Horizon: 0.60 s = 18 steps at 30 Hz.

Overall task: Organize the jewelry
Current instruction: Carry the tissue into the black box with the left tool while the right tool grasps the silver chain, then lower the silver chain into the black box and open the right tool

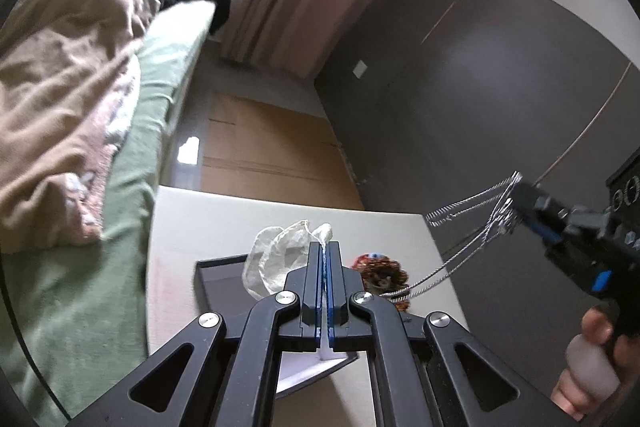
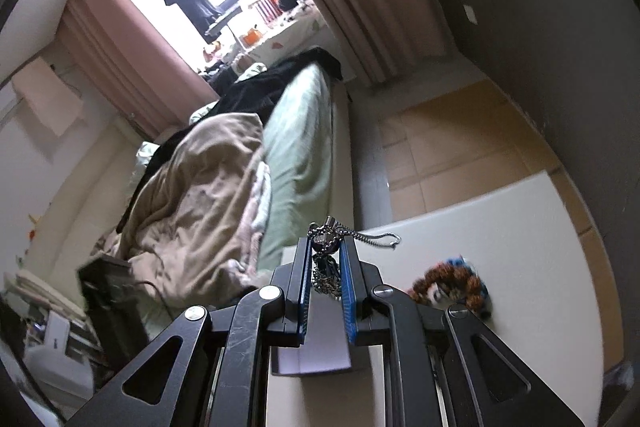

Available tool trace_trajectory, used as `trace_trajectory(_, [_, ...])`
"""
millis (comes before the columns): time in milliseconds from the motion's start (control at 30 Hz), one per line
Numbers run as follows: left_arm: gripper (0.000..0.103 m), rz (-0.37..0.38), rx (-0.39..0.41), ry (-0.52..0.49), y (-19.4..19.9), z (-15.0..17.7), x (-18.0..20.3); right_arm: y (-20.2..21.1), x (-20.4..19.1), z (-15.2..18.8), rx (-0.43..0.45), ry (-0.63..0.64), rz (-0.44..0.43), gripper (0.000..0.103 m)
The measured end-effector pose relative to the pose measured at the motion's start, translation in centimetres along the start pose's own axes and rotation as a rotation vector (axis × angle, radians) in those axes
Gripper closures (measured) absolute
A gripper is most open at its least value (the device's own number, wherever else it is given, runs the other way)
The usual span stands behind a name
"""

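Note:
My right gripper (image 2: pixel 325 241) is shut on a silver chain necklace (image 2: pixel 326 275) and holds it above the white table; a clasp end (image 2: pixel 384 239) sticks out past the tips. In the left wrist view the right gripper (image 1: pixel 516 201) is raised at the right, with the chain strands (image 1: pixel 448 267) hanging down toward an orange beaded piece (image 1: pixel 382 273). My left gripper (image 1: pixel 325 247) is shut, pinching the cord of a white mesh pouch (image 1: pixel 276 259) over a black tray (image 1: pixel 220 277).
The white table (image 1: pixel 192 219) stands beside a bed with a green sheet (image 1: pixel 100 267) and a beige blanket (image 1: pixel 60 107). The beaded piece (image 2: pixel 452 285) lies on the table right of my right gripper. A dark wardrobe (image 1: pixel 480 87) is at the right.

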<state>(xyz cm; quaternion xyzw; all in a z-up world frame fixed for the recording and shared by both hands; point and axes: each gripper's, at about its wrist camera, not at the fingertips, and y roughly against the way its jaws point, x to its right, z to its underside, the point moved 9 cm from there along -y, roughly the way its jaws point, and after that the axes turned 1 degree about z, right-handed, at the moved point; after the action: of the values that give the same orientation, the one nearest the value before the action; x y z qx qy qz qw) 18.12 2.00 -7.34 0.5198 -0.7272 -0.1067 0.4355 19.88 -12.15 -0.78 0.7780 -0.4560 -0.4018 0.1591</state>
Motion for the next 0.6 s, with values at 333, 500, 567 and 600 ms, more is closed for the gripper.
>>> trace_trajectory(333, [0.031, 0.021, 0.055, 0.098, 2.7, -1.6, -2.4, 0.9, -5.8, -1.2, 0.013, 0.073, -0.042, 0.088])
trace_trajectory(500, [0.031, -0.014, 0.104, 0.128, 4.5, -2.4, -4.1, -0.6, -7.3, 0.1, -0.024, 0.089, -0.057, 0.088])
trace_trajectory(567, [0.031, -0.011, 0.113, 0.146, 4.8, -2.6, -4.6, -1.6, -7.7, 0.9, -0.045, 0.093, -0.061, 0.088])
trace_trajectory(600, [0.031, -0.012, 0.114, 0.155, 4.9, -2.7, -4.9, -1.9, -7.8, 1.2, -0.053, 0.094, -0.061, 0.088])
